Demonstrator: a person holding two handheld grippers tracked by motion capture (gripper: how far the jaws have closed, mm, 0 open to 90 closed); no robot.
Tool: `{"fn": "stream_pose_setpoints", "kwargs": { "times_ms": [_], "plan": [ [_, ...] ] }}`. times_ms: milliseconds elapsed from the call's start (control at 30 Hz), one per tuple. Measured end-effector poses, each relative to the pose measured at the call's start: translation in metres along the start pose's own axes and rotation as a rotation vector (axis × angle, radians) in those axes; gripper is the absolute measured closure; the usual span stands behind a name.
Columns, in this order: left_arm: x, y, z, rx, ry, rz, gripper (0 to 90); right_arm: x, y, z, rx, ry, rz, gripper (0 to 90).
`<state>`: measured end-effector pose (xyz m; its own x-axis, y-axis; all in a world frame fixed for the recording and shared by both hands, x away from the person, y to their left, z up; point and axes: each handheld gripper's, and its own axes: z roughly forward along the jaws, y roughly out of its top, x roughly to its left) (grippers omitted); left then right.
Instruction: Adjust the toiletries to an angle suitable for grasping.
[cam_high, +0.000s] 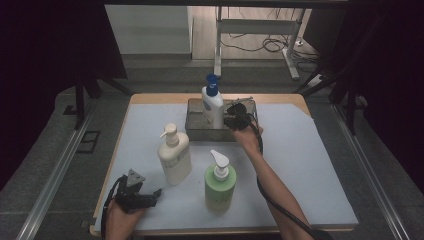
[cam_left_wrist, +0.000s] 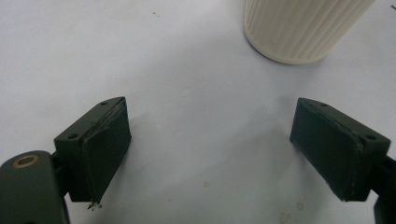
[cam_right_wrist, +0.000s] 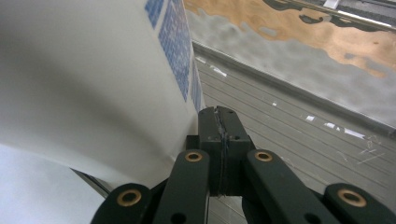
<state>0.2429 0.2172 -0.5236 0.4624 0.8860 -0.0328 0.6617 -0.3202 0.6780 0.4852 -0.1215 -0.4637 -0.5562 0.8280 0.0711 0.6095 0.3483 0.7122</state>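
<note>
At the near left corner of a pale blue-grey table mat (cam_high: 310, 165), the left gripper (cam_high: 142, 199) rests low in a person's hand, its two black jaws spread wide over bare mat with nothing between them; in the left gripper view the ribbed base of a cream pump bottle (cam_left_wrist: 299, 28) stands just ahead and apart. In the high view that cream pump bottle stands upright left of centre, and a green pump bottle with a white pump head (cam_high: 220, 184) stands upright near the front, right of it. Farther back, the right hand (cam_high: 246, 136) reaches over the near wall of a shallow metal tray (cam_high: 196, 131), where a white bottle with a blue pump cap (cam_high: 212, 102) stands upright. The right gripper (cam_right_wrist: 219, 140) has its jaws pressed flat together, holding nothing, just beside that bottle's white wall with its blue printed label. The likely risk is that the closed jaws nudge the tall bottle sideways and tip it inside the tray, since nothing grips it.
</note>
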Motion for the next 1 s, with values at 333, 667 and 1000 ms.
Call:
{"fn": "stream_pose_setpoints", "kwargs": {
  "times_ms": [333,667,1000],
  "plan": [
    [0.000,0.000,0.000,0.000,0.000,0.000,12.2,0.006,0.003,0.003,0.008,-0.006,-0.010,88.7],
    [0.000,0.000,0.000,0.000,0.000,0.000,12.2,0.008,0.004,0.006,0.021,-0.011,-0.012,89.3],
    [0.000,0.000,0.000,0.000,0.000,0.000,12.2,0.013,0.007,0.008,0.023,-0.005,-0.022,89.3]
  ]
}}
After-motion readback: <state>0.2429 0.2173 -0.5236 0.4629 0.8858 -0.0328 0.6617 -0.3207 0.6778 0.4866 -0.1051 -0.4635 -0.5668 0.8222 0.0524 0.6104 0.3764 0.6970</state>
